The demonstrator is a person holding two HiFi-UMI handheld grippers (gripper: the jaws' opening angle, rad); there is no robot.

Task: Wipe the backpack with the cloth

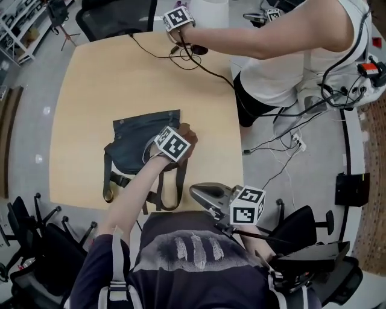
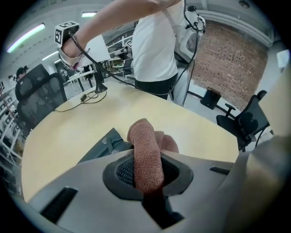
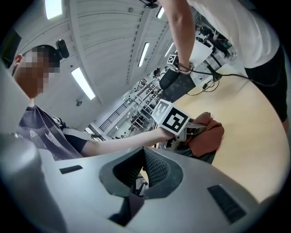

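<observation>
A dark blue-grey backpack [image 1: 140,145] lies flat on the tan table [image 1: 102,78], its straps reaching the front edge. My left gripper [image 1: 186,140] is shut on a rust-coloured cloth [image 1: 189,133], which rests at the backpack's right edge. In the left gripper view the cloth [image 2: 146,157] is pinched between the jaws and bulges out past them, with a corner of the backpack [image 2: 105,144] beside it. My right gripper [image 1: 204,194] hovers off the table's front edge, jaws together and holding nothing. From the right gripper view [image 3: 142,159] the cloth [image 3: 208,133] shows beyond.
Another person stands at the table's far right, an arm [image 1: 265,39] stretched over the table with a marker cube [image 1: 179,18] at the wrist. Black cables [image 1: 181,57] trail across the far side. Office chairs [image 1: 36,241] crowd the front left and right.
</observation>
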